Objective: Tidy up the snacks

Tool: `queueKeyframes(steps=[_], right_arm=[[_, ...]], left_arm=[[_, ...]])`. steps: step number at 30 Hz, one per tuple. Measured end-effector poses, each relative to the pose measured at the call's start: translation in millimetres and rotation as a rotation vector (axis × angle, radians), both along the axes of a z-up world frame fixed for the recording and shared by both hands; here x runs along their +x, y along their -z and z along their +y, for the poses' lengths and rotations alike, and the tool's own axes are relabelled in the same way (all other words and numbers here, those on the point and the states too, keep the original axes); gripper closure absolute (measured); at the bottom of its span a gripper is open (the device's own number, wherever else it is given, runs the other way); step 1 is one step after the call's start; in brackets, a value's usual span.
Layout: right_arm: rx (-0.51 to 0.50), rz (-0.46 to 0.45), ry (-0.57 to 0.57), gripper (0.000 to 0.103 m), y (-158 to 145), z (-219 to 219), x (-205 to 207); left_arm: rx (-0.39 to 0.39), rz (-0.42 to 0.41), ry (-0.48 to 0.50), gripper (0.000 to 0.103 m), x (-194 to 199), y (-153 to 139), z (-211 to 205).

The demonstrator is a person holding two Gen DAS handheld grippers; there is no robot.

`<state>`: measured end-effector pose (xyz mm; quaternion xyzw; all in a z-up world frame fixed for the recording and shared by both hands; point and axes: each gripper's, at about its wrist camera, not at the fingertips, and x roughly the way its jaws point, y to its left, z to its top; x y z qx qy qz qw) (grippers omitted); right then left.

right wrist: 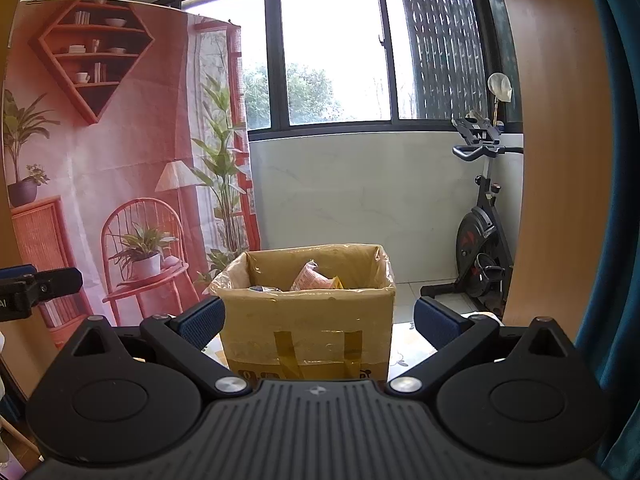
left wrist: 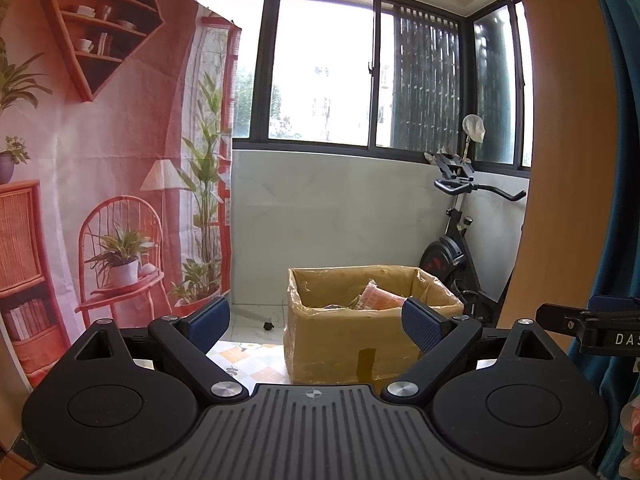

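Snacks (right wrist: 314,278), including an orange packet, lie inside an open cardboard box (right wrist: 308,332) lined with clear plastic, standing on a patterned surface below the window (right wrist: 332,52). Left gripper (left wrist: 316,326): jaws spread wide, empty, level with the box. Right gripper (right wrist: 320,322): jaws spread wide, empty, framing the box front. An exercise bike (right wrist: 480,240) stands to the right.

Inside the cardboard box (right wrist: 308,320), only the tops of an orange snack packet (right wrist: 310,278) and a yellow wrapper (right wrist: 335,282) peek over the rim; the rest sits out of sight below the front wall. Print on that packet, too small to read. A dark item (right wrist: 264,289) at the rim's left, can't make it out. In the left wrist view, the hand-held gripper's right finger (left wrist: 424,326) covers the box's (left wrist: 340,344) near corner. The exercise bike (left wrist: 456,248) is cut off behind the wooden panel (left wrist: 560,160).
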<state>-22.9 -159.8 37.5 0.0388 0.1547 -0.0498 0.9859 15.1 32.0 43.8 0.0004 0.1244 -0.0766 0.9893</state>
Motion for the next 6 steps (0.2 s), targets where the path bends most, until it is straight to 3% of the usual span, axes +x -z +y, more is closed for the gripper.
queueKeyframes(steps=[6], right_arm=[[-0.004,0.007,-0.003,0.000,0.8,2.8,2.1]], left_arm=[[-0.005,-0.013,0.010,0.009,-0.2,1.6,4.9]])
